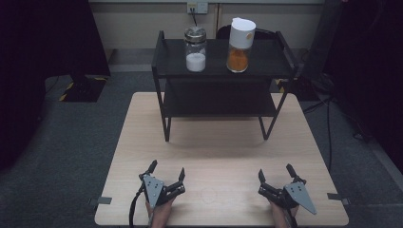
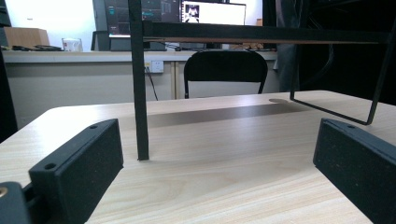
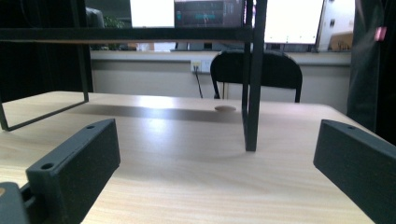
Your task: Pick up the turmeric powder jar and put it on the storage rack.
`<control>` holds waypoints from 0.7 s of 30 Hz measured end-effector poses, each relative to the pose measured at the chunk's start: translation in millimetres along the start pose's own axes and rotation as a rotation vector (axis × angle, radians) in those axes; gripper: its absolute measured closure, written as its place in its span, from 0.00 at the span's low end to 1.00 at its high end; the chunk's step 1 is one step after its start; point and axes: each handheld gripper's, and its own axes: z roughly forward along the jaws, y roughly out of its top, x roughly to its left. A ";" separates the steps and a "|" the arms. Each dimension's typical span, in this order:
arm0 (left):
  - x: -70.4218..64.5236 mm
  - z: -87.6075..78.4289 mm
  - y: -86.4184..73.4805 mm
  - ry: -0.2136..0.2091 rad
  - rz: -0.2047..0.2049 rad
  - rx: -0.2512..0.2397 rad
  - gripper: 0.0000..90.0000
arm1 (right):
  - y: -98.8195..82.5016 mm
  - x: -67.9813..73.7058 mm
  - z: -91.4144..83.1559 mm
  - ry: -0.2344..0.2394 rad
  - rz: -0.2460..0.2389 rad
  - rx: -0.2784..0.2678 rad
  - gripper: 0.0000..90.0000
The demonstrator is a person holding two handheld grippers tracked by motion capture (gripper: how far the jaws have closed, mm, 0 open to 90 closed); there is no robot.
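Note:
A black two-tier rack (image 1: 223, 97) stands at the far half of the wooden table (image 1: 218, 156). On its top shelf sit a glass jar of white powder (image 1: 195, 49) with a metal lid and a taller jar of orange powder (image 1: 239, 45) with a white lid. My left gripper (image 1: 167, 170) rests open near the table's front edge, left of centre. My right gripper (image 1: 276, 172) rests open at the front right. Nothing lies between either pair of jaws. In the left gripper view the rack's front left leg (image 2: 139, 84) rises just ahead; in the right gripper view the front right leg (image 3: 251, 77) does.
A black chair (image 2: 226, 70) stands behind the table, with a counter and monitors (image 2: 212, 11) beyond. Dark stands and cables sit on the grey floor at both sides. Bare tabletop stretches between the grippers and the rack.

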 end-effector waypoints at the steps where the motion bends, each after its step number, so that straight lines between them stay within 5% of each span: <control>1: 0.0 0.0 0.0 0.000 0.000 0.000 0.01 | -1.1 1.2 -0.5 -0.006 0.000 -0.006 0.00; 21: 0.0 0.0 0.0 0.000 0.000 0.000 0.01 | -0.9 2.3 -0.6 -0.012 -0.004 -0.005 0.00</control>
